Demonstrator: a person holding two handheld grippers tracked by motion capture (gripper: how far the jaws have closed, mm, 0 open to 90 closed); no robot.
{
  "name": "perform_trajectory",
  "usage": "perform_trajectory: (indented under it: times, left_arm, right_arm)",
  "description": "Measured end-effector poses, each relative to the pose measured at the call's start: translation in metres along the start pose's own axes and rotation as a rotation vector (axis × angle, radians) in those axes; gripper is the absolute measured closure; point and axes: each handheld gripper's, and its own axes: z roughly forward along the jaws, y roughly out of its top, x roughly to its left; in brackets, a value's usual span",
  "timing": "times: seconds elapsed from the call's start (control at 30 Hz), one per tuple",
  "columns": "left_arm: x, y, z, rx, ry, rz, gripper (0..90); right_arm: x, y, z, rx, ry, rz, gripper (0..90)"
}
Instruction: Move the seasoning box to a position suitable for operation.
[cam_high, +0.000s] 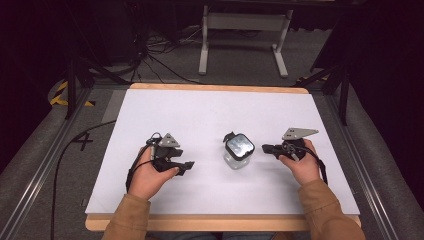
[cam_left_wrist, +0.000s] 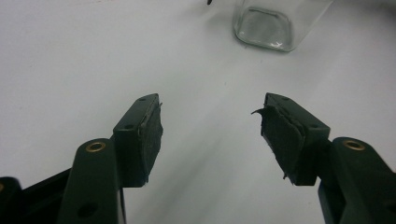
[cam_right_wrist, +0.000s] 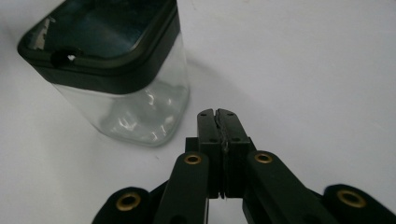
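Jar between two grippers, left spread, right closed

High view: white table top fills the middle of the frame, wooden edge visible at top and bottom. Clear square jar with a black-rimmed lid stands right of centre, upright. Left gripper sits lower left of the jar, held in the left hand, jaws pointing right toward the jar, well apart from it. Right gripper sits just right of the jar, held in the right hand, tips pointing left, near the jar but a gap shows between them. Grey three-cornered plate tops each gripper. Tan sleeves enter from the bottom edge. Dark floor with cables and a grey metal stand across the top of the frame.

Left gripper view: left gripper jaws stand wide apart, nothing between them, bare white table under them. Pad on the right-hand jaw looks frayed at its edge. Glass base of the jar shows at the top, right of centre, cut off by the frame edge.

Right gripper view: right gripper jaws pressed together, pads touching, holding nothing. Jar fills the upper left, black lid on it, clear body below, looks empty. Gripper tips sit just beside the jar's lower right corner; touching or not, cannot tell.
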Motion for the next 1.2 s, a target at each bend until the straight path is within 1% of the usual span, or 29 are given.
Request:
perform_trajectory:
  times: [0.03, 0.1, 0.17, 0.2, 0.23, 0.27, 0.3, 0.37, 0.43, 0.5, 0.53, 0.57, 0.6, 0.63, 0.67, 0.7, 0.73, 0.77, 0.8, 0.83, 0.93, 1.07, 1.1, 1.13, 1.17, 1.2]
  left_arm:
    - [0.0, -0.004, -0.003, 0.005, 0.006, 0.006, 38.1]
    - [0.0, -0.007, -0.004, 0.008, 0.009, 0.004, 37.8]
    - [0.001, -0.011, -0.007, 0.004, 0.02, -0.009, 37.3]
    - [0.001, -0.013, -0.009, 0.004, 0.023, -0.013, 36.9]
    - [0.002, -0.014, -0.011, 0.01, 0.029, -0.012, 36.5]
    - [0.002, -0.016, -0.011, -0.004, 0.031, -0.017, 36.4]
    - [0.002, -0.016, -0.012, 0.002, 0.031, -0.015, 36.3]
    - [0.002, -0.018, -0.012, 0.002, 0.036, -0.02, 36.1]
    - [0.001, -0.018, -0.011, -0.004, 0.036, -0.025, 35.9]
    - [0.001, -0.018, -0.011, -0.003, 0.036, -0.024, 35.8]
    - [0.001, -0.017, -0.011, 0.005, 0.034, -0.013, 35.8]
    - [0.0, -0.017, -0.01, -0.004, 0.033, -0.022, 35.7]
    - [0.001, -0.016, -0.01, 0.005, 0.027, -0.008, 35.7]
    - [0.0, -0.015, -0.008, -0.001, 0.032, -0.012, 35.7]
    - [0.0, -0.015, -0.007, 0.001, 0.026, -0.004, 35.7]
    - [-0.001, -0.014, -0.006, 0.004, 0.023, -0.009, 35.6]
    - [0.0, -0.014, -0.005, 0.006, 0.025, 0.005, 35.6]
    - [-0.001, -0.013, -0.004, 0.006, 0.019, -0.004, 35.6]
    - [-0.001, -0.013, -0.004, 0.006, 0.019, -0.004, 35.5]
    - [0.0, -0.012, -0.002, 0.001, 0.021, 0.007, 35.6]
    - [0.0, -0.01, -0.001, 0.004, 0.012, 0.01, 35.6]
    - [-0.001, -0.007, 0.003, 0.001, 0.004, 0.014, 35.5]
    - [-0.001, -0.006, 0.004, 0.008, -0.001, 0.02, 35.5]
    - [-0.002, -0.005, 0.004, 0.008, -0.003, 0.016, 35.5]
    - [-0.001, -0.004, 0.005, 0.008, -0.007, 0.025, 35.6]
    - [-0.001, -0.003, 0.006, 0.004, -0.008, 0.019, 35.5]
  right_arm:
    - [0.0, 0.003, 0.007, 0.008, 0.013, -0.007, 89.1]
    - [0.0, 0.005, 0.01, 0.011, 0.014, -0.011, 87.8]
    - [0.0, 0.008, 0.016, 0.012, 0.03, -0.01, 87.3]
    - [0.0, 0.01, 0.02, 0.013, 0.038, -0.02, 87.6]
    - [-0.001, 0.011, 0.023, 0.014, 0.041, -0.027, 87.8]
    - [-0.001, 0.011, 0.027, 0.019, 0.042, -0.026, 87.7]
    - [-0.002, 0.01, 0.028, 0.022, 0.045, -0.024, 87.6]
    - [-0.001, 0.01, 0.032, 0.026, 0.039, -0.022, 86.6]
    - [0.0, 0.01, 0.034, 0.024, 0.043, -0.029, 86.6]
    - [0.001, 0.01, 0.035, 0.022, 0.047, -0.031, 86.6]
    - [0.002, 0.01, 0.036, 0.02, 0.049, -0.035, 86.6]
    - [0.004, 0.01, 0.037, 0.024, 0.058, -0.042, 87.1]
    - [0.005, 0.01, 0.037, 0.026, 0.063, -0.047, 88.1]
    - [0.006, 0.009, 0.038, 0.027, 0.054, -0.056, 88.2]
    - [0.007, 0.008, 0.037, 0.027, 0.053, -0.054, 89.3]
    - [0.007, 0.008, 0.037, 0.027, 0.057, -0.055, 89.5]
    - [0.008, 0.007, 0.036, 0.027, 0.058, -0.053, 89.6]
    - [0.008, 0.007, 0.036, 0.028, 0.063, -0.048, 89.7]
    - [0.008, 0.007, 0.036, 0.028, 0.063, -0.048, 89.7]
    - [0.009, 0.006, 0.034, 0.03, 0.074, -0.042, 89.9]
    - [0.011, 0.005, 0.033, 0.034, 0.081, -0.045, 90.0]
    - [0.017, 0.004, 0.03, 0.049, 0.097, -0.044, 90.0]
    - [0.018, 0.004, 0.03, 0.055, 0.102, -0.039, 90.0]
    - [0.021, 0.004, 0.029, 0.065, 0.11, -0.035, 90.0]
    - [0.022, 0.005, 0.029, 0.068, 0.11, -0.04, 90.0]
    - [0.025, 0.005, 0.028, 0.079, 0.111, -0.05, 90.0]
